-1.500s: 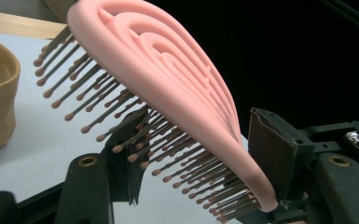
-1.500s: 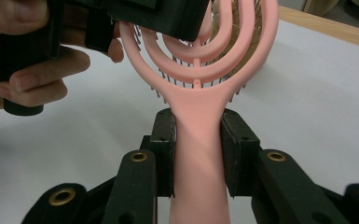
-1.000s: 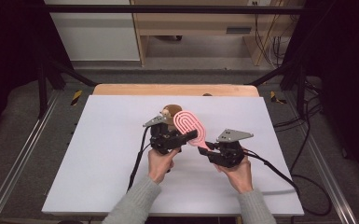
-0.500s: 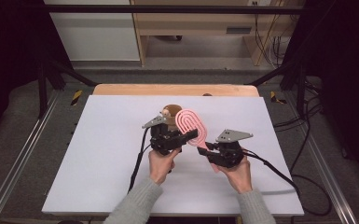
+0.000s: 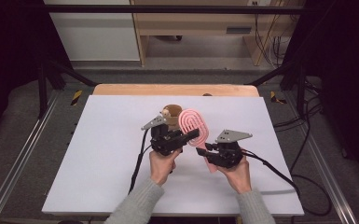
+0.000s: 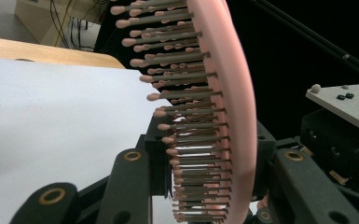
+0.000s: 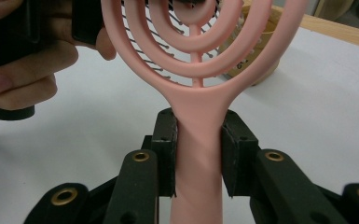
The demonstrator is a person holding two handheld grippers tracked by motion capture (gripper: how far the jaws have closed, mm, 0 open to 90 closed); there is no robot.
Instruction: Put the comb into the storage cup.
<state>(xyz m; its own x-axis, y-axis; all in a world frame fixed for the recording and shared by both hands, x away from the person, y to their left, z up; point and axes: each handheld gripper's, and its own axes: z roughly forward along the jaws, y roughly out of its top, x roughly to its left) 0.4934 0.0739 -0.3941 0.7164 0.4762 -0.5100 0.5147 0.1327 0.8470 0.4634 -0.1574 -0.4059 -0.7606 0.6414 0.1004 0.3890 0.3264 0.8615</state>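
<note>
The pink hairbrush (image 5: 194,125) points away from the person — right gripper (image 5: 204,150) jaws clamp its handle, left gripper (image 5: 192,135) jaws have just closed on its head.

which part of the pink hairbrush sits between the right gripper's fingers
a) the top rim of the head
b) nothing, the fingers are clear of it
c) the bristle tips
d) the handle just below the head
d: in the right gripper view the right gripper has its fingers pressed on either side of the handle of the pink hairbrush, just under the ringed head.
</note>
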